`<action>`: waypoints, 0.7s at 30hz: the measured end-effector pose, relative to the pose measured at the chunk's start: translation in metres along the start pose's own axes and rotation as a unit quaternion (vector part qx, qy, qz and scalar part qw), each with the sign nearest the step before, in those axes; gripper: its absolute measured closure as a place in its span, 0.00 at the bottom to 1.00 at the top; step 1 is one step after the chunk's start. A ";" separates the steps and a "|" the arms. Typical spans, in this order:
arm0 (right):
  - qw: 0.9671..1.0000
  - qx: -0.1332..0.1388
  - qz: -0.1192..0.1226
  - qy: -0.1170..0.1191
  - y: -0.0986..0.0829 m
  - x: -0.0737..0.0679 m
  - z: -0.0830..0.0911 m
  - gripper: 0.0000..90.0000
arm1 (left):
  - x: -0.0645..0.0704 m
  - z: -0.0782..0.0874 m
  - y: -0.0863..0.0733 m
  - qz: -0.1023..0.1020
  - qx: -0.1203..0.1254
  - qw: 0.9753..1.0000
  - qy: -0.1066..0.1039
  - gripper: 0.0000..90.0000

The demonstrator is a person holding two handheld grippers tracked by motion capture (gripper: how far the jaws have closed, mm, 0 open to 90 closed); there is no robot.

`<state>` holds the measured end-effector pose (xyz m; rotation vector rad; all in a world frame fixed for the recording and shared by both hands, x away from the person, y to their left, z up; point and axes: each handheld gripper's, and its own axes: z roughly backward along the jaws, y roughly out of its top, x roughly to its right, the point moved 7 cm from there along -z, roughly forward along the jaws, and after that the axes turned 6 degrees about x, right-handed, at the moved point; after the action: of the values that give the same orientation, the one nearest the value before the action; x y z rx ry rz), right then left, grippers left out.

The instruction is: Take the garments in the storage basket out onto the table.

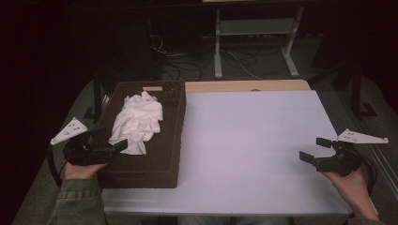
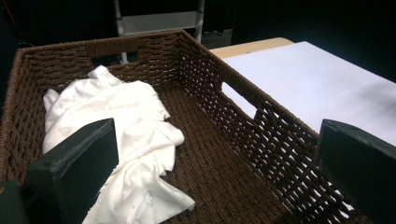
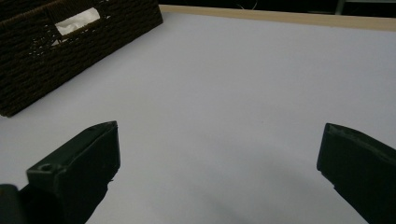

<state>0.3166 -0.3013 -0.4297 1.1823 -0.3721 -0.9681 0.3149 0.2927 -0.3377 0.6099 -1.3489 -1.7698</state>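
basket and cloth at the table's left edge

table (image 1: 244, 136) white and bare, wood strip at its far edge, dark room with cables behind. cloth (image 1: 136, 122) lies crumpled in the basket (image 1: 174, 140). left gripper (image 1: 116, 147) gapes wide over it, empty. right gripper (image 1: 315, 150) wide open, empty, near the right edge.

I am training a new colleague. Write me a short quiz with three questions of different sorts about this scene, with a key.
1. True or false: the white cloth lies inside the basket.
2. Which gripper reaches over the basket: A) left gripper B) right gripper?
3. Fill in: the jaws of both grippers are ____.

Key: 1. true. 2. A; the right gripper hangs over the bare white table, far from the basket. 3. open; neither holds anything.
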 end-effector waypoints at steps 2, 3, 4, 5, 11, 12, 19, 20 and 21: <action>1.000 0.000 0.000 0.000 0.000 0.000 0.000 0.00 | 0.000 0.000 0.000 0.002 0.002 1.000 0.001 0.00; 1.000 -0.001 0.001 0.001 0.000 0.000 -0.001 0.00 | 0.000 0.001 0.000 0.002 0.002 1.000 0.001 0.00; 1.000 -0.001 0.000 0.001 0.000 0.000 -0.001 0.00 | 0.000 0.001 0.000 0.002 0.003 1.000 0.000 0.00; 1.000 -0.001 0.000 0.001 0.000 0.000 -0.001 0.00 | 0.000 0.001 0.000 0.002 0.003 1.000 0.000 0.00; 1.000 0.000 0.002 0.000 0.000 -0.001 0.000 0.00 | 0.000 0.002 0.000 0.003 0.004 1.000 0.001 0.00; 1.000 0.000 0.002 0.000 0.000 -0.001 0.000 0.00 | -0.001 0.002 0.000 0.001 0.003 1.000 0.001 0.00; 1.000 -0.008 0.007 0.003 -0.002 -0.003 -0.002 0.00 | -0.001 0.002 0.000 0.004 0.002 1.000 0.001 0.00; 1.000 -0.008 0.007 0.003 -0.002 -0.003 -0.002 0.00 | -0.001 0.001 -0.001 0.003 -0.001 1.000 0.002 0.00; 1.000 -0.008 0.007 0.005 -0.002 -0.004 -0.003 0.00 | -0.001 0.001 -0.001 0.003 -0.001 1.000 0.002 0.00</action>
<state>0.3153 -0.2968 -0.4321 1.1685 -0.3638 -0.9514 0.3144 0.2946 -0.3381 0.6068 -1.3448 -1.7636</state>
